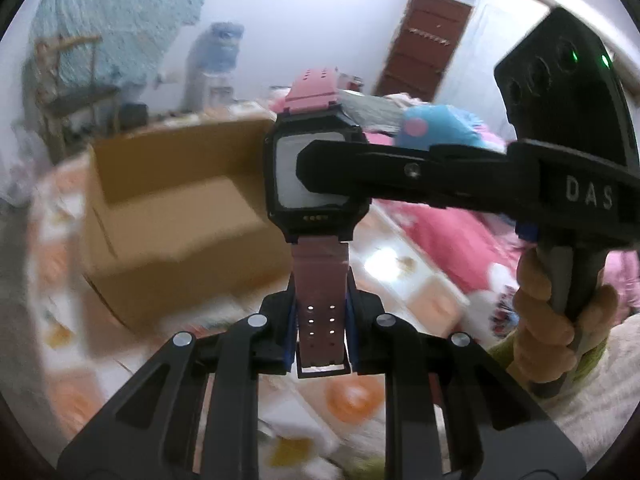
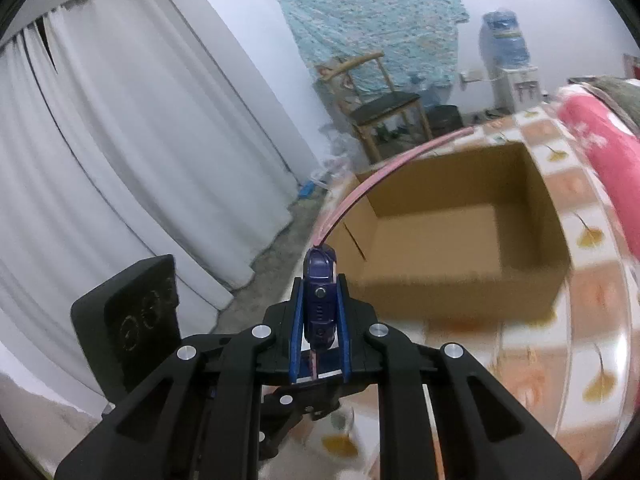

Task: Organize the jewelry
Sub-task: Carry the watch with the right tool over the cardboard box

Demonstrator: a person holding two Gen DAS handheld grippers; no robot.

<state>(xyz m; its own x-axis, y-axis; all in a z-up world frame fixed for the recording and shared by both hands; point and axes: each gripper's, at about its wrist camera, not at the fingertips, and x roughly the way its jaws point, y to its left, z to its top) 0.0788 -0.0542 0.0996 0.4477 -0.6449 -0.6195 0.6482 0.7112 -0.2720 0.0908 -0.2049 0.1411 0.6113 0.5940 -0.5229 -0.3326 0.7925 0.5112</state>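
1. The watch (image 1: 316, 172) hangs in mid-frame of the left wrist view, held by both claws: the left gripper (image 1: 320, 320) is pinched nearly shut on the pink strap at lower centre, and the right gripper (image 1: 340, 168) comes in from the right edge, closed across the case
2. To do this step well, I judge both grips should stay firm and move together toward the cardboard box (image 1: 176, 216) at centre left, so the strap is not twisted or pulled between them
3. The right wrist view shows the watch (image 2: 319, 300) edge-on between the right gripper (image 2: 320, 312) pads, the strap arcing toward the upper right
4. Only that view shows the cardboard box (image 2: 460, 240) open with nothing visible inside; only the left view shows the hand (image 1: 556, 304) on the handle, and the watch face
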